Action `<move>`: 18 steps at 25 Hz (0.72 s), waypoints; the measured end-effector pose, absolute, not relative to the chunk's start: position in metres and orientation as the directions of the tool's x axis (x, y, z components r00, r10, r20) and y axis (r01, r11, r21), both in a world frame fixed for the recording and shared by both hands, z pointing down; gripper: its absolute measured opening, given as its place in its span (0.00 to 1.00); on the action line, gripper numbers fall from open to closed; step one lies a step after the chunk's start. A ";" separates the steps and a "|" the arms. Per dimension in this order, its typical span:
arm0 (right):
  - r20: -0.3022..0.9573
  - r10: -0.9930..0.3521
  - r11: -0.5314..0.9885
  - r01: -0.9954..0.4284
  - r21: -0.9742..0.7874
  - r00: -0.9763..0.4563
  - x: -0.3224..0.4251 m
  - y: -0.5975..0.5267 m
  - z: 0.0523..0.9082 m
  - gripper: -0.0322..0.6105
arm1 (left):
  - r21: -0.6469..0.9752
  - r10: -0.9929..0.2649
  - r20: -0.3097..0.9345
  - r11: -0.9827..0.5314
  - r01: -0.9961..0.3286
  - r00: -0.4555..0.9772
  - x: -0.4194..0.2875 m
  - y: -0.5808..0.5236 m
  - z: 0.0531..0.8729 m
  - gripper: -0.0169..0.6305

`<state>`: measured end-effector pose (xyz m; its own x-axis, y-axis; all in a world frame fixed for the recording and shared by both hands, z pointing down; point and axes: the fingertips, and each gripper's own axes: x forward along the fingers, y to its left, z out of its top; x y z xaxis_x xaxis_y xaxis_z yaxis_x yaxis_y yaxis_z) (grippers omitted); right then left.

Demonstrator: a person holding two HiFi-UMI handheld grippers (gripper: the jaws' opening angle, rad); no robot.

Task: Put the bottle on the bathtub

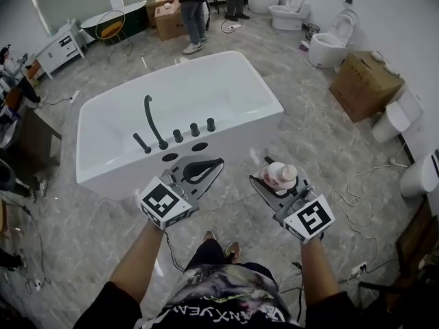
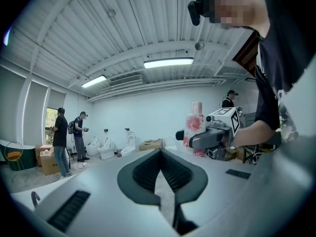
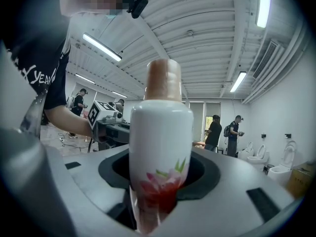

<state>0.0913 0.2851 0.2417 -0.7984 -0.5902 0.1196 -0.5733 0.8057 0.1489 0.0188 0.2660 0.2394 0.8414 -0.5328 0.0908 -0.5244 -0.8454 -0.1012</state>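
Right gripper (image 1: pixel 276 182) fingers grasp the bottle (image 1: pixel 281 175) upright, near the bathtub (image 1: pixel 236 123) but short of its rim. Left gripper (image 1: pixel 215 165) fingers are clenched and empty. Risk: set near the rim's edge, the tall bottle topples on release.

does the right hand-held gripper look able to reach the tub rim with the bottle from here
Probably yes: the right hand-held gripper holds the bottle just short of the bathtub rim, with nothing between them; the faucet stands further left.

Toilets (image 1: pixel 328 45) & cardboard box (image 1: pixel 364 84) upper R, two ppl (image 1: pixel 194 9) far end, cabinet (image 1: pixel 60 48) upper L
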 end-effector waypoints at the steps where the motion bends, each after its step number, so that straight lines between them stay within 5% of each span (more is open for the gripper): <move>1: 0.120 -0.590 0.806 -0.573 0.149 -0.799 0.091 0.285 0.241 0.38 | -0.103 -0.534 0.092 -0.845 -0.525 0.841 0.018 0.266 0.239 0.04; 18: 0.116 -0.577 0.813 -0.557 0.167 -0.808 0.081 0.265 0.243 0.38 | -0.117 -0.545 0.075 -0.837 -0.535 0.835 0.014 0.245 0.239 0.04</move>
